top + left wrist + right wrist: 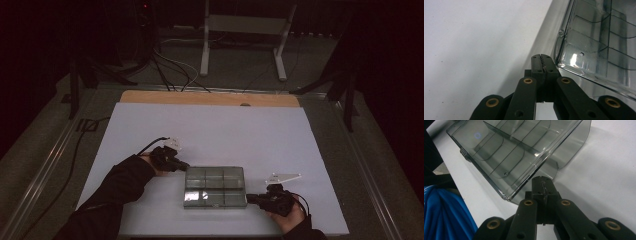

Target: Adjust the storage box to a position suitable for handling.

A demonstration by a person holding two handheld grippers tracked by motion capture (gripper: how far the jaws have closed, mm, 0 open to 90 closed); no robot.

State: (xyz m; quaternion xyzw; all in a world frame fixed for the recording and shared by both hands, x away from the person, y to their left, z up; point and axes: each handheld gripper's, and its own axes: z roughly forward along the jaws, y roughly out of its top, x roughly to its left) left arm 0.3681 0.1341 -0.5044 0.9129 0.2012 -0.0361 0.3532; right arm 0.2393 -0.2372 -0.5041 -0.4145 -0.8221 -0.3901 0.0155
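**Closing in on the box**

We have the clear box [215,186] on the white sheet [210,130], near its front edge. Our left gripper [186,165] sits at the box's far left corner, the right gripper [250,198] at its near right corner; both have jaws pressed together, holding nothing. Next, we judge, jaws must part to grasp a wall. Beyond the table [210,98], the room is dark, with cables on the floor.

there is one clear plastic box [215,186] on the white table [250,135], near its front edge. there are two grippers: one left gripper [184,165] and one right gripper [250,198].
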